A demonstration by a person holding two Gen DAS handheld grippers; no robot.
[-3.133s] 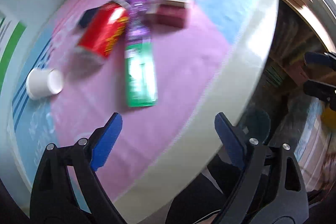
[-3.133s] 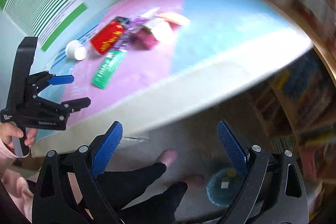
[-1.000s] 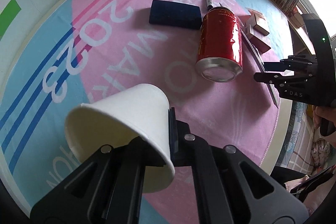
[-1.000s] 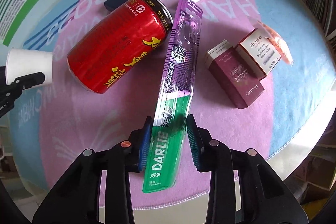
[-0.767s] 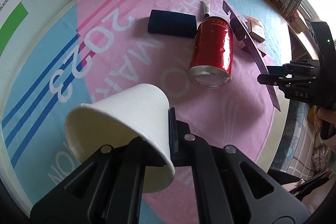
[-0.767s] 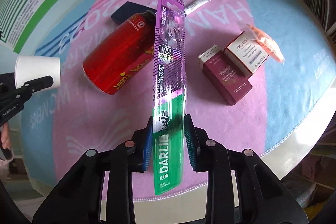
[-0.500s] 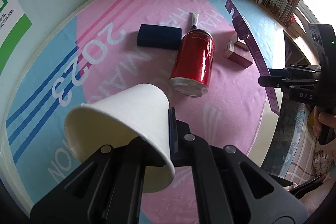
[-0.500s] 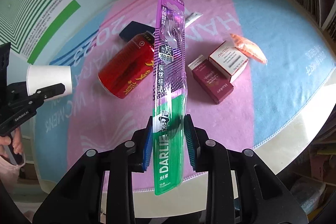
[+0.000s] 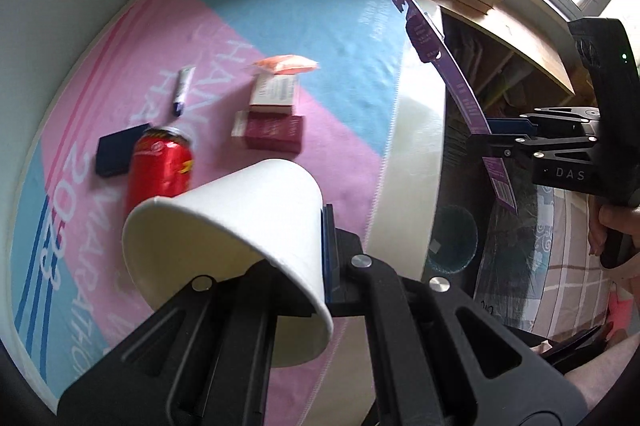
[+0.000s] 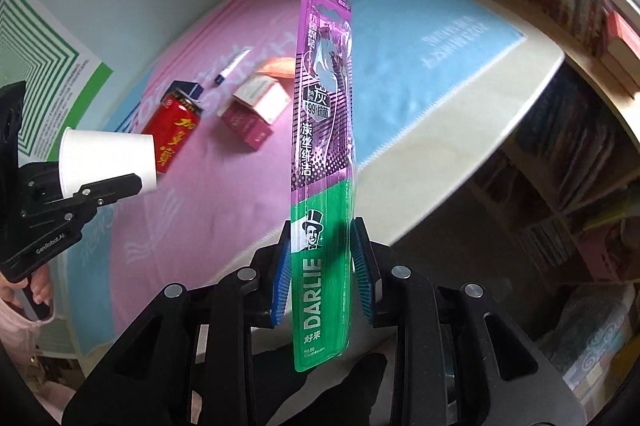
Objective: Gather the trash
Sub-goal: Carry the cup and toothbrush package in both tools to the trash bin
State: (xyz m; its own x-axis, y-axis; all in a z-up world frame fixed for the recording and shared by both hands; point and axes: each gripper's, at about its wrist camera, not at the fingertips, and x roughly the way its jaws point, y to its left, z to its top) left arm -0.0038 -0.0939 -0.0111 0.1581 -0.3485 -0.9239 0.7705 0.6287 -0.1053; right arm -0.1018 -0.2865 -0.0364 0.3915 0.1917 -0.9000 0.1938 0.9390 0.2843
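In the left wrist view, the left gripper [image 9: 320, 262] clamped the wall of a white paper cup [image 9: 240, 226] at lower centre, above the pink-and-blue mat [image 9: 340, 38]. In the right wrist view, the right gripper [image 10: 322, 266] pinched a toothbrush pack [image 10: 324, 146] at centre, standing upright off the mat.

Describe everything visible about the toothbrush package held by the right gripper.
The toothbrush package is a long, flat blister pack of glossy plastic: purple upper part with Chinese print and a clear bubble, green lower part with a top-hatted man and DARLIE in white. The right gripper is shut on its green end, blue pads pressing both edges. It sticks out along the fingers, lifted off the pink and blue cloth, touching nothing else. From the left wrist it shows as a thin purple strip.
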